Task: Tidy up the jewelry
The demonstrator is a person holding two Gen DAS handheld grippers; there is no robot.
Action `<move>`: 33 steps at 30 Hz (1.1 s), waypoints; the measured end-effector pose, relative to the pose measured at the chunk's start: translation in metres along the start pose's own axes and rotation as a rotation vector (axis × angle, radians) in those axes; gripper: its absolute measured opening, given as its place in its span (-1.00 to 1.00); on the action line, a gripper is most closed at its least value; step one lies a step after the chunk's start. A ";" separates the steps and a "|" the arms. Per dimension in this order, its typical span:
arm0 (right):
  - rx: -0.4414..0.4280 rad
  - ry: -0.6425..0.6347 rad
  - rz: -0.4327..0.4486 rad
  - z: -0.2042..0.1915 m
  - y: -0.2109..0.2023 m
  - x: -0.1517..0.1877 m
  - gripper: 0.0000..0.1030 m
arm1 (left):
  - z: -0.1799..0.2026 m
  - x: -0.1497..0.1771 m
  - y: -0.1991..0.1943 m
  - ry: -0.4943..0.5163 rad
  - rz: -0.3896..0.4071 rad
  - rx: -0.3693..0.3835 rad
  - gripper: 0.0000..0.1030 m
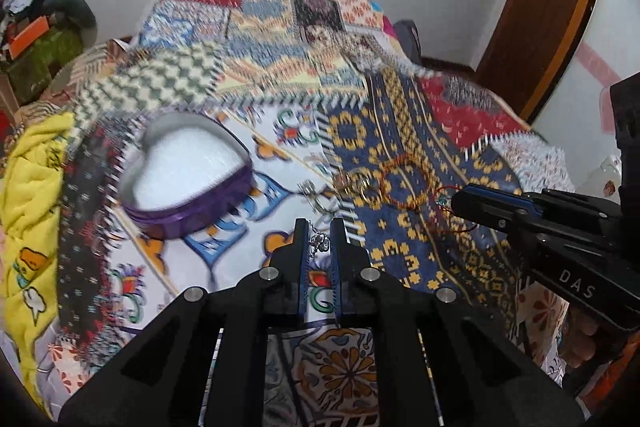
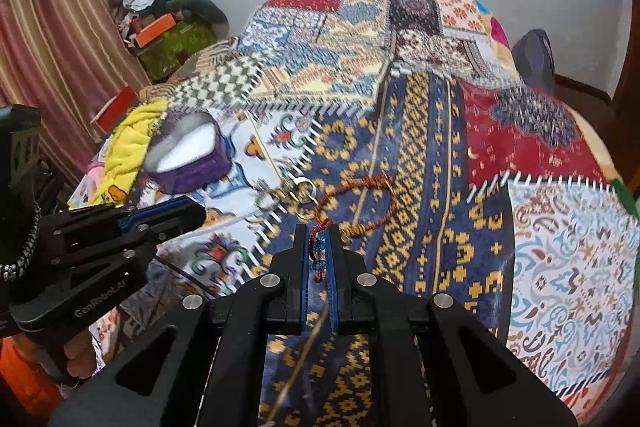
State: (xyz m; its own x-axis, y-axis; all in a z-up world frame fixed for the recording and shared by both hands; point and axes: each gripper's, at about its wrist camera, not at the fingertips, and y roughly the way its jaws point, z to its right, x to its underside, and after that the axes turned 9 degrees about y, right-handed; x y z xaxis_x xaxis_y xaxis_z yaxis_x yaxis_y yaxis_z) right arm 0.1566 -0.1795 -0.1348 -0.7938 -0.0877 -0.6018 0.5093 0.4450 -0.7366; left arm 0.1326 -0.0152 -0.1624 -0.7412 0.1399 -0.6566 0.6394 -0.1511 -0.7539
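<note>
1. Patchwork bedding in many prints covers the bed (image 1: 280,39) that fills the left wrist view, with a pale wall behind and a wooden door frame (image 1: 548,7) at the right.
2. On the bedspread's left side sits a heart-shaped purple box (image 1: 188,179), open, with a white lining; a yellow cloth (image 1: 32,195) lies just beside it.
3. The left gripper (image 1: 320,239) has its jaws drawn close together around a small silver chain piece (image 1: 319,242), which sits between the blue pads.
4. Beyond it, gold and silver rings (image 1: 362,189) lie in a loose cluster next to a reddish-brown beaded bracelet (image 1: 404,181) on the blue-and-yellow patch.
5. The right gripper (image 1: 460,201) comes in from the right with a red cord (image 1: 456,213) at its tip; whether it clamps the cord cannot be told from this side.
6. Right wrist view: the same bed (image 2: 540,131), a striped curtain (image 2: 60,27) at the left, clutter in the far corner.
7. The right gripper (image 2: 319,243) has its jaws nearly closed on a red cord with blue beads (image 2: 318,251), held between the pads.
8. The beaded bracelet (image 2: 372,203) lies just ahead, the rings (image 2: 298,193) to its left.
9. The left gripper (image 2: 188,213) reaches in from the left, near the purple box (image 2: 192,155); its jaws are hidden from this angle.
</note>
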 end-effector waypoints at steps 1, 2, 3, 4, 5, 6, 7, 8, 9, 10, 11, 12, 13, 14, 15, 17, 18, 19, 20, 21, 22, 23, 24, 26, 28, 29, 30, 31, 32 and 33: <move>-0.001 -0.005 0.008 -0.003 -0.002 -0.001 -0.87 | -0.002 -0.002 -0.005 -0.003 0.015 -0.003 -0.84; -0.003 -0.014 0.020 -0.008 -0.005 -0.004 -0.87 | -0.004 -0.003 -0.011 -0.008 0.029 -0.007 -0.84; -0.004 -0.020 0.029 -0.012 -0.007 -0.005 -0.87 | -0.006 -0.004 -0.018 -0.014 0.046 -0.012 -0.84; -0.005 -0.026 0.037 -0.015 -0.009 -0.007 -0.87 | -0.008 -0.007 -0.022 -0.018 0.060 -0.017 -0.84; -0.008 -0.033 0.045 -0.019 -0.011 -0.009 -0.87 | -0.012 -0.008 -0.028 -0.023 0.078 -0.025 -0.84; -0.012 -0.039 0.053 -0.023 -0.013 -0.011 -0.87 | -0.014 -0.009 -0.033 -0.026 0.090 -0.032 -0.84; -0.016 -0.046 0.062 -0.028 -0.015 -0.014 -0.87 | -0.018 -0.010 -0.039 -0.032 0.106 -0.037 -0.84; -0.018 -0.050 0.067 -0.031 -0.016 -0.016 -0.87 | -0.020 -0.010 -0.043 -0.037 0.117 -0.043 -0.84; -0.022 -0.057 0.074 -0.035 -0.018 -0.018 -0.87 | -0.024 -0.011 -0.048 -0.043 0.134 -0.048 -0.84; -0.028 -0.065 0.083 -0.040 -0.019 -0.021 -0.87 | -0.028 -0.012 -0.053 -0.049 0.148 -0.058 -0.84; -0.030 -0.072 0.090 -0.044 -0.021 -0.023 -0.87 | -0.030 -0.012 -0.056 -0.052 0.157 -0.063 -0.84; -0.031 -0.077 0.097 -0.047 -0.022 -0.025 -0.87 | -0.034 -0.012 -0.061 -0.056 0.169 -0.071 -0.84; -0.037 -0.084 0.104 -0.052 -0.022 -0.028 -0.87 | -0.037 -0.013 -0.065 -0.059 0.181 -0.079 -0.84; -0.041 -0.088 0.108 -0.055 -0.023 -0.030 -0.87 | -0.041 -0.013 -0.068 -0.063 0.192 -0.088 -0.84; -0.046 -0.097 0.118 -0.060 -0.023 -0.033 -0.87 | -0.044 -0.015 -0.071 -0.069 0.200 -0.092 -0.84; -0.056 -0.110 0.128 -0.069 -0.024 -0.038 -0.87 | -0.052 -0.016 -0.075 -0.081 0.216 -0.103 -0.84; -0.061 -0.114 0.133 -0.071 -0.024 -0.040 -0.87 | -0.055 -0.016 -0.077 -0.085 0.221 -0.106 -0.84; -0.067 -0.120 0.137 -0.075 -0.024 -0.041 -0.87 | -0.058 -0.016 -0.078 -0.089 0.226 -0.108 -0.84; -0.074 -0.128 0.142 -0.080 -0.022 -0.044 -0.87 | -0.062 -0.017 -0.079 -0.095 0.231 -0.113 -0.84; -0.080 -0.132 0.144 -0.083 -0.021 -0.046 -0.87 | -0.066 -0.017 -0.080 -0.099 0.234 -0.117 -0.84; -0.088 -0.138 0.145 -0.088 -0.018 -0.049 -0.87 | -0.069 -0.017 -0.080 -0.102 0.236 -0.121 -0.84; -0.093 -0.141 0.146 -0.091 -0.017 -0.050 -0.87 | -0.072 -0.017 -0.080 -0.105 0.237 -0.125 -0.84; -0.101 -0.148 0.145 -0.096 -0.013 -0.053 -0.87 | -0.075 -0.017 -0.080 -0.107 0.238 -0.127 -0.84; -0.110 -0.156 0.143 -0.100 -0.008 -0.056 -0.87 | -0.080 -0.017 -0.078 -0.111 0.238 -0.128 -0.84; -0.122 -0.161 0.134 -0.107 0.002 -0.060 -0.87 | -0.086 -0.017 -0.074 -0.116 0.233 -0.129 -0.84; -0.130 -0.162 0.127 -0.109 0.004 -0.061 -0.87 | -0.087 -0.017 -0.072 -0.117 0.230 -0.129 -0.84; -0.137 -0.162 0.121 -0.110 0.008 -0.062 -0.87 | -0.090 -0.017 -0.069 -0.119 0.224 -0.129 -0.84; -0.144 -0.162 0.111 -0.112 0.015 -0.064 -0.87 | -0.092 -0.016 -0.066 -0.122 0.218 -0.128 -0.84; -0.148 -0.164 0.105 -0.115 0.017 -0.065 -0.87 | -0.093 -0.016 -0.063 -0.125 0.212 -0.124 -0.84; -0.149 -0.167 0.099 -0.117 0.022 -0.067 -0.87 | -0.096 -0.016 -0.059 -0.129 0.205 -0.117 -0.84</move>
State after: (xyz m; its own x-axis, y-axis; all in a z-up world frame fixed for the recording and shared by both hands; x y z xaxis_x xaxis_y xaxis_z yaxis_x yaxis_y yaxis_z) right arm 0.1826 -0.0597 -0.0748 -0.6703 -0.1775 -0.7206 0.5173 0.5845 -0.6252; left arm 0.1269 0.0856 -0.1099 -0.6090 -0.0087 -0.7932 0.7925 -0.0477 -0.6080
